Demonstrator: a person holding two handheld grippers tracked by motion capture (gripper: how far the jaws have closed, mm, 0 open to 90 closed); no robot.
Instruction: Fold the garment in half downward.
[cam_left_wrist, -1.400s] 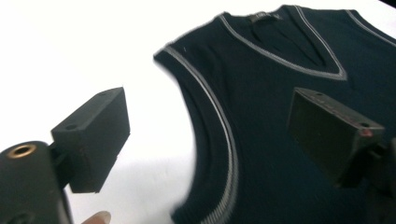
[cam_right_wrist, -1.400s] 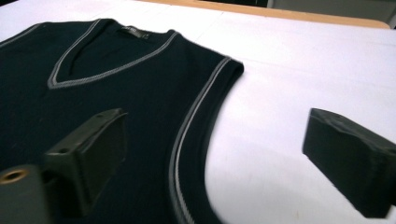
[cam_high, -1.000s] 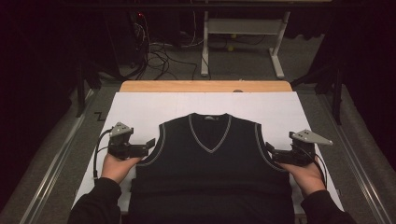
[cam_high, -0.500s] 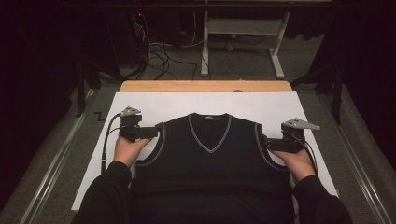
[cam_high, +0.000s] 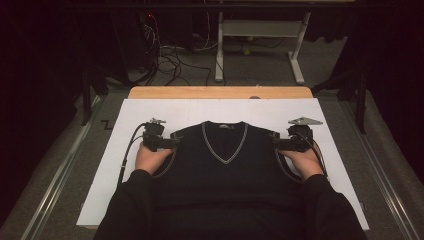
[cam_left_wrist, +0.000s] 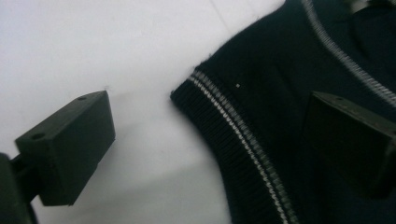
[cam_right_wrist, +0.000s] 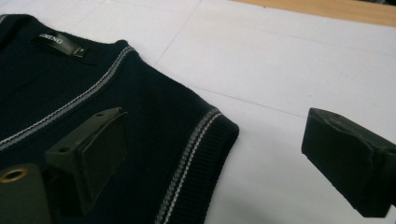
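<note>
A dark sleeveless V-neck vest (cam_high: 222, 170) with grey trim lies flat on the white board (cam_high: 200, 110), neck toward the far side. My left gripper (cam_high: 172, 142) is at the vest's left shoulder. In the left gripper view the ribbed shoulder corner (cam_left_wrist: 219, 112) lies between the wide-apart jaws of my left gripper (cam_left_wrist: 210, 121), untouched by either. My right gripper (cam_high: 277, 145) is at the right shoulder. Its jaws have just been closing a little, and in the right gripper view that gripper (cam_right_wrist: 217, 121) still stands open. The shoulder corner (cam_right_wrist: 205, 135) lies between the pads, not pressed.
The board lies on a wooden table whose far edge (cam_high: 220, 92) shows beyond it. Bare board lies left, right and beyond the vest. Metal rails (cam_high: 55, 180) run along both sides. Cables (cam_high: 165, 60) and a white table frame (cam_high: 260, 30) are on the floor behind.
Both hands have slid away from the person along the vest's sides, from beside the armholes up to the shoulder corners. The vest has stayed flat.
</note>
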